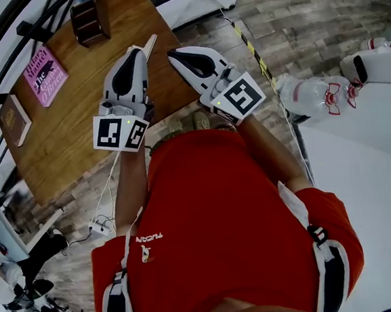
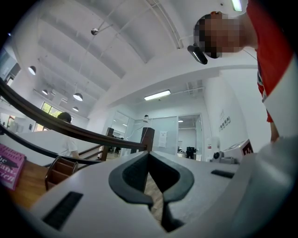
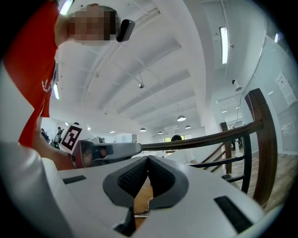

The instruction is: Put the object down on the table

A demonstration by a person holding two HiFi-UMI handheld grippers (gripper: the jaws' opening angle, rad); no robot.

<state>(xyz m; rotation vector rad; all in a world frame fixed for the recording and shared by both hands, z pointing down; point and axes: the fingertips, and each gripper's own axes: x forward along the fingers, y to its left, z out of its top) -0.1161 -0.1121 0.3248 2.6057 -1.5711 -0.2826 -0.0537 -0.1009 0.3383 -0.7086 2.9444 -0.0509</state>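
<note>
Brown wooden table (image 1: 64,129), upper left, carries a pink book (image 1: 44,75). Left gripper (image 1: 148,47) and right gripper (image 1: 175,54) are held side by side over its edge, jaws closed, both empty.

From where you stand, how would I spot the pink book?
Find the wooden table in front of the person. Near its edge by the dark railing lie two books. The pink book is the bright one with dark lettering, between the brown book and the small wooden rack.
</note>
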